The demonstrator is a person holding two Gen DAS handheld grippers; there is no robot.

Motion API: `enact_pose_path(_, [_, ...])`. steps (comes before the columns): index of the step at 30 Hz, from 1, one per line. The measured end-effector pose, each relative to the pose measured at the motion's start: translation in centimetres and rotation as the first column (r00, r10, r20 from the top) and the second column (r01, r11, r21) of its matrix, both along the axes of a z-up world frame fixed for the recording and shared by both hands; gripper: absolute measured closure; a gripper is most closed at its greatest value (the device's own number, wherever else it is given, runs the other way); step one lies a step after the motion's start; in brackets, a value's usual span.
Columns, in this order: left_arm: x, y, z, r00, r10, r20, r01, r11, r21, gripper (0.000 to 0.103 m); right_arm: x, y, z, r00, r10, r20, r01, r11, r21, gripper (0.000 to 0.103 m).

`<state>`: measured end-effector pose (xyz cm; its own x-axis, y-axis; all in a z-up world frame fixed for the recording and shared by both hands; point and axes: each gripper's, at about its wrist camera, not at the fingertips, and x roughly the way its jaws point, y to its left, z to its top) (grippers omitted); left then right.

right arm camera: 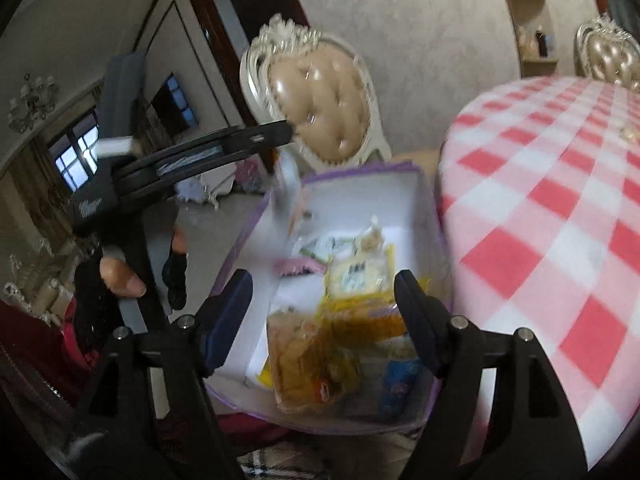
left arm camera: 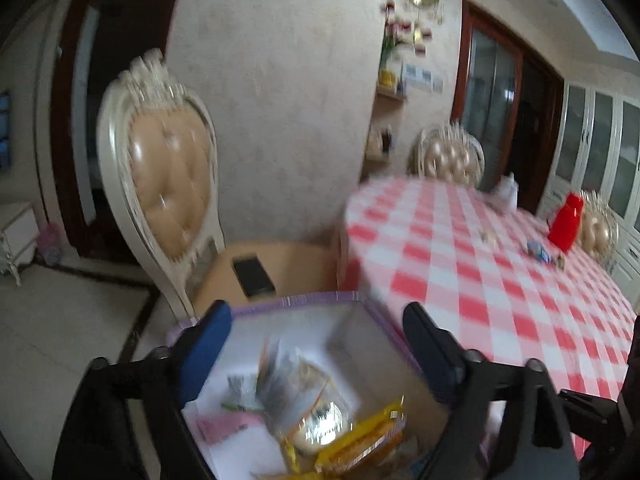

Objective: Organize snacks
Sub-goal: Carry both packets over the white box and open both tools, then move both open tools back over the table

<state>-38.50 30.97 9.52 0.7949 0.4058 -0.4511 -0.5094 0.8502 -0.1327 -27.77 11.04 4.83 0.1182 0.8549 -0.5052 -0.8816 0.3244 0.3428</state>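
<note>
The round table, under a red-and-white checked cloth, fills the right of both views, its curved edge just beside a purple-rimmed box. Behind the box stands a cream chair, a dark phone flat on its seat, with bare pale floor open to the left. Far across the table sit a red container and small scattered items. Snack packets, yellow and clear, lie heaped inside the box. The left gripper and right gripper both hover over those packets with jaws spread wide, gripping nothing. A gloved hand holds the left tool.
</note>
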Motion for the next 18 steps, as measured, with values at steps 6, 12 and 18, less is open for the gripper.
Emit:
enact_pose_path(6, [2.5, -3.7, 2.0, 0.991, -0.13, 0.038, 0.129, 0.991, 0.035, 0.001, 4.0, -4.8, 0.8, 0.983, -0.182, -0.033, 0.183, 0.982, 0.049, 0.027])
enact_pose_path(12, [10.8, -10.5, 3.5, 0.921, -0.388, 0.048, 0.388, 0.922, 0.002, 0.0, 8.9, -11.7, 1.8, 0.895, -0.444, -0.038, 0.445, 0.895, 0.031, 0.018])
enact_pose_path(18, [23.5, -17.5, 1.6, 0.838, -0.545, 0.023, 0.544, 0.831, -0.115, 0.0, 14.5, -19.8, 1.2, 0.757, -0.652, -0.046, 0.648, 0.758, -0.075, 0.016])
